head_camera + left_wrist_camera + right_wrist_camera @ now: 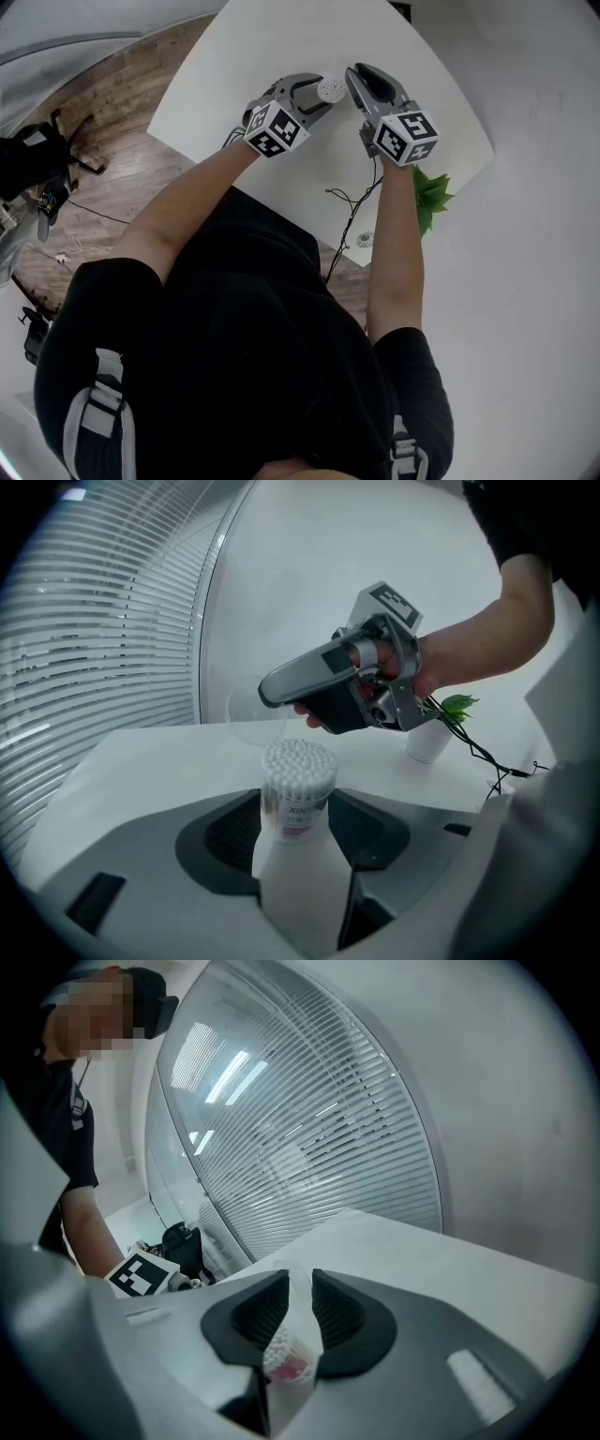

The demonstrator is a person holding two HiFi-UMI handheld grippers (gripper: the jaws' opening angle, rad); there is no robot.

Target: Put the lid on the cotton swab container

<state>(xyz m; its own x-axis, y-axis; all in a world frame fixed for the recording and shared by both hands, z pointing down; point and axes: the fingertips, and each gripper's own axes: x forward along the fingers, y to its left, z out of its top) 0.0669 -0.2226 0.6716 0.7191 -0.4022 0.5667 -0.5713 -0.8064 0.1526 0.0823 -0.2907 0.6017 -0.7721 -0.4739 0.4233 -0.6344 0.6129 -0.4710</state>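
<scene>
A large white tabletop (244, 56) with a smooth matt face and a rounded far edge carries few things: a thin black cable (352, 211) trails loosely across its near right part, ending beside a small pale round disc (364, 240) close to the near edge. A small white pot holding a green leafy plant (429, 742) stands near the right edge. The clear cylindrical cotton swab container (296, 780) rises over the middle, its base hidden, so contact with the surface cannot be told

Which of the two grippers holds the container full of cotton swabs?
The left gripper: the open container of swabs stands between its jaws. The right gripper pinches only the clear lid.
</scene>
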